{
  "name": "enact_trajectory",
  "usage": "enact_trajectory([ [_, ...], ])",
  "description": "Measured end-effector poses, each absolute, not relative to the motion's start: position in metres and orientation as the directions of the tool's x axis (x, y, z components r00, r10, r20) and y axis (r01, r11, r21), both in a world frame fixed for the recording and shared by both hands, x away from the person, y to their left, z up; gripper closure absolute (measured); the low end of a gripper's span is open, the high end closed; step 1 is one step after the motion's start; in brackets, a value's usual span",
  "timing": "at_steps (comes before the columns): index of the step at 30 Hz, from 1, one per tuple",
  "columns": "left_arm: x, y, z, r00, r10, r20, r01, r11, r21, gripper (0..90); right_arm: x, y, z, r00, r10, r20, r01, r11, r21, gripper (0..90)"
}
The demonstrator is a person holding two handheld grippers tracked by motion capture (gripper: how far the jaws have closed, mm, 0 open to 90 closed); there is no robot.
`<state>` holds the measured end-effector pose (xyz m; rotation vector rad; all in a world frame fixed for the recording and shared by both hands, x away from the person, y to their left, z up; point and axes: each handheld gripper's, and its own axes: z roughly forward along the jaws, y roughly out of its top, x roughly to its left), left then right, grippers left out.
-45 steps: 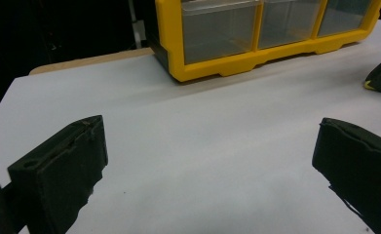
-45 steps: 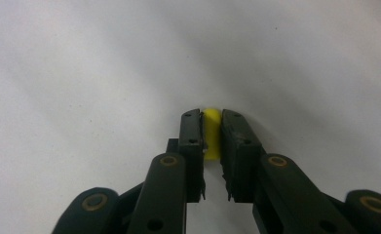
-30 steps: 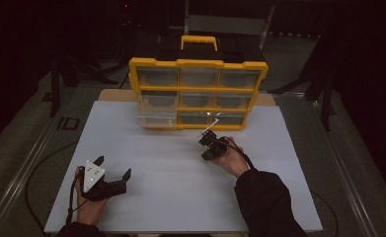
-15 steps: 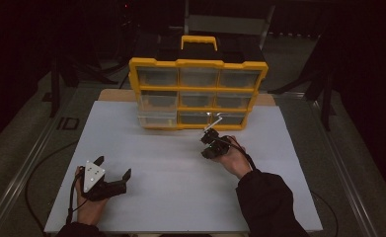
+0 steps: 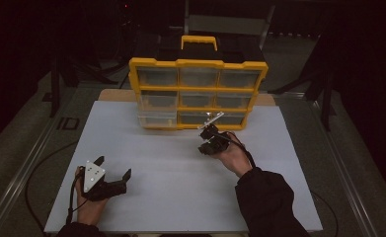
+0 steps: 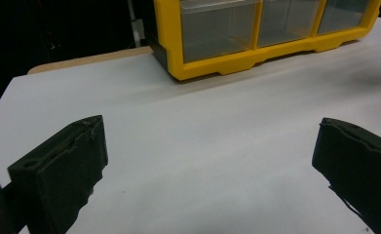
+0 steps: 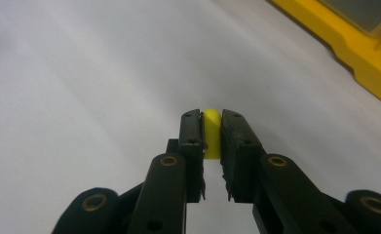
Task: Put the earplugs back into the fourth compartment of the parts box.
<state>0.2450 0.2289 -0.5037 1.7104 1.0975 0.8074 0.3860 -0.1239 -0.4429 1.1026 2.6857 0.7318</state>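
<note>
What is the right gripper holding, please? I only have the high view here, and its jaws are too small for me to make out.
Observer: The right gripper is shut on a small yellow piece, pinched near the jaw tips.
Operator: Thank you. Is the left gripper holding anything?
Observer: No. The left gripper stands wide open, with bare white tabletop between its jaws.
Operator: And what lies ahead of the left one?
Observer: The bottom row of clear drawers of the yellow organizer, standing apart from its jaws.
</note>
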Motion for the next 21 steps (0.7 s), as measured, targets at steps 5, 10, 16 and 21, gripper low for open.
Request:
enact_trajectory([
  [5,0.245,0.229,-0.504,0.388,0.920,0.047,0.319,-0.182,0.930,0.4,0.387,-0.124,-0.434,-0.721,0.691,0.054,0.613,0.600,0.514,79.6],
  [10,0.245,0.229,-0.504,0.388,0.921,0.049,0.320,-0.184,0.930,0.4,0.387,-0.125,-0.427,-0.716,0.695,0.067,0.615,0.583,0.531,79.6],
  [16,0.245,0.229,-0.504,0.389,0.920,0.048,0.319,-0.183,0.930,0.4,0.388,-0.126,-0.421,-0.714,0.696,0.077,0.616,0.572,0.541,79.6],
  [21,0.245,0.229,-0.504,0.388,0.920,0.048,0.319,-0.183,0.930,0.5,0.389,-0.125,-0.417,-0.714,0.696,0.078,0.615,0.569,0.546,79.6],
])
